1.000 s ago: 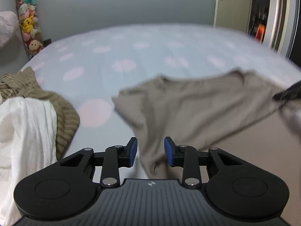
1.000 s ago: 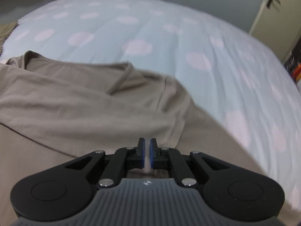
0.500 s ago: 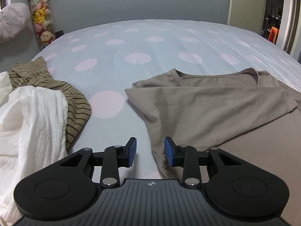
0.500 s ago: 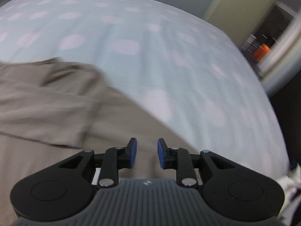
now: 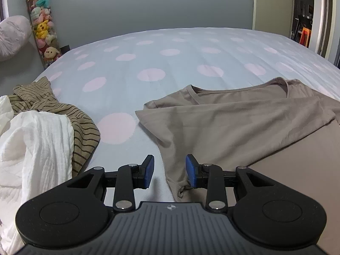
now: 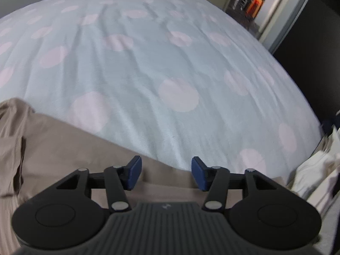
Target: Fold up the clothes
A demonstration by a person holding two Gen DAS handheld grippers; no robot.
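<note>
— So, what's nearest in the left wrist view?

— L gripper (image 5: 169, 171), jaws part open, blue pads (image 5: 148, 171) clear of cloth. Nothing pinched. The tee's (image 5: 233, 127) lower left edge sits right between them, a small bunched tip of fabric just by the right pad, but whether it touches can't be told.

— And the tee itself?

— Taupe, flat on the bed (image 5: 170, 63), one side folded over across the body, neckline away from the camera. Its right part runs out of frame.

— R gripper?

— R gripper (image 6: 166, 171) has jaws wide apart; they've just been opening. Nothing between the pads. It hangs over the tee's right edge, w/ tee (image 6: 53, 148) filling the lower left of that view and bare sheet past it. View's a bit blurred.

— Anything beside the tee?

— Left of it, apart from it: a white crinkled cloth (image 5: 36, 148) piled on a striped olive garment (image 5: 63, 110). Sheet is pale blue w/ pink dots.

— Farther back?

— Pillow (image 5: 12, 36) at far left, a tube of plush toys (image 5: 42, 25) against the grey wall, door (image 5: 272, 4) at far right. In the right view, pale cloth (image 6: 318, 170) lies off the bed's right side.
</note>
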